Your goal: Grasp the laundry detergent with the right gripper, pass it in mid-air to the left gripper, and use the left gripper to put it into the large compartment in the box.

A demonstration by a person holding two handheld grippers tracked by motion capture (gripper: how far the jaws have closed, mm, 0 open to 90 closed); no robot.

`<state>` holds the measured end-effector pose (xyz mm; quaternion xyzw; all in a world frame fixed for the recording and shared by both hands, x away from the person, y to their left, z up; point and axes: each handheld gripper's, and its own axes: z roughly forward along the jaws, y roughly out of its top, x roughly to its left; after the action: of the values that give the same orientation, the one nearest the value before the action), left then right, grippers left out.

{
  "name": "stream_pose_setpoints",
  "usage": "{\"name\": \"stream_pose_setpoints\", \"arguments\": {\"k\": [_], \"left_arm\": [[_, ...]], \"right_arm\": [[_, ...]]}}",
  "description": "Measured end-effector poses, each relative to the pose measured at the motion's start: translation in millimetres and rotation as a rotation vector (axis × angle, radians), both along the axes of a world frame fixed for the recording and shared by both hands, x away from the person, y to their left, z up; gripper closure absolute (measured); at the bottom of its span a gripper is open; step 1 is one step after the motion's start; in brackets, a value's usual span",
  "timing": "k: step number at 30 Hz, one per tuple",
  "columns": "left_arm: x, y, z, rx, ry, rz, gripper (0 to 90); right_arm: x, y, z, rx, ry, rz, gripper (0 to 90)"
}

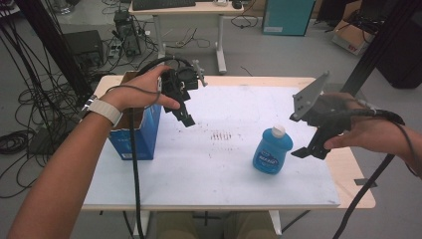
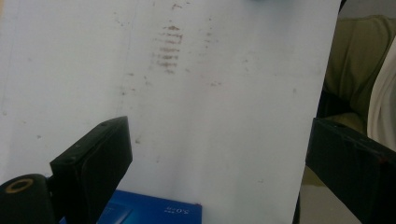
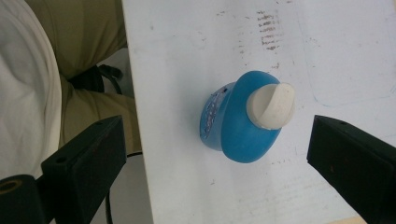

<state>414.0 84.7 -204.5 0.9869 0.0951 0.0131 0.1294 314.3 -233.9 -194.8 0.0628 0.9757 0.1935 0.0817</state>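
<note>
Blue bottle (image 1: 271,151) upright on white table (image 1: 224,164); right gripper (image 1: 309,151) just right of bottle, jaws released; left gripper (image 1: 185,118) well left, probably above blue box (image 1: 141,133), jaws apart, empty

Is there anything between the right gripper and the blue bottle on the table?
Nothing visible. The right gripper hangs open just to the right of the blue bottle, which stands alone on the white table. The blue box sits far off at the table's left edge.
</note>
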Motion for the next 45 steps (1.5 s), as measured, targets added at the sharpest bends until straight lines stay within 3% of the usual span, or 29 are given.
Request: {"name": "stream_pose_setpoints", "arguments": {"k": [8,15,27,42,44,45], "left_arm": [[0.3,-0.2,-0.8,0.005,0.005,0.0,7.7],[1.3,0.4,-1.6,0.013,-0.013,-0.009,7.7],[-0.3,4.2,-1.5,-0.002,-0.021,0.014,7.7],[0.9,3.8,-4.3,-0.004,-0.026,0.012,7.7],[2.4,3.6,-3.4,0.011,-0.023,-0.003,7.7],[1.5,3.1,-4.6,-0.003,-0.022,0.011,7.7]], "right_arm": [[0.6,-0.7,2.0,-0.001,-0.007,-0.008,5.4],[1.7,-2.6,2.9,-0.002,-0.012,-0.017,5.9],[4.7,-5.9,0.0,0.001,-0.017,-0.042,6.1],[10.4,-17.7,-5.6,0.011,-0.012,-0.104,6.2],[10.5,-19.8,-5.3,0.012,-0.01,-0.114,6.2],[10.4,-20.8,-5.1,0.011,-0.009,-0.119,6.2]]}}
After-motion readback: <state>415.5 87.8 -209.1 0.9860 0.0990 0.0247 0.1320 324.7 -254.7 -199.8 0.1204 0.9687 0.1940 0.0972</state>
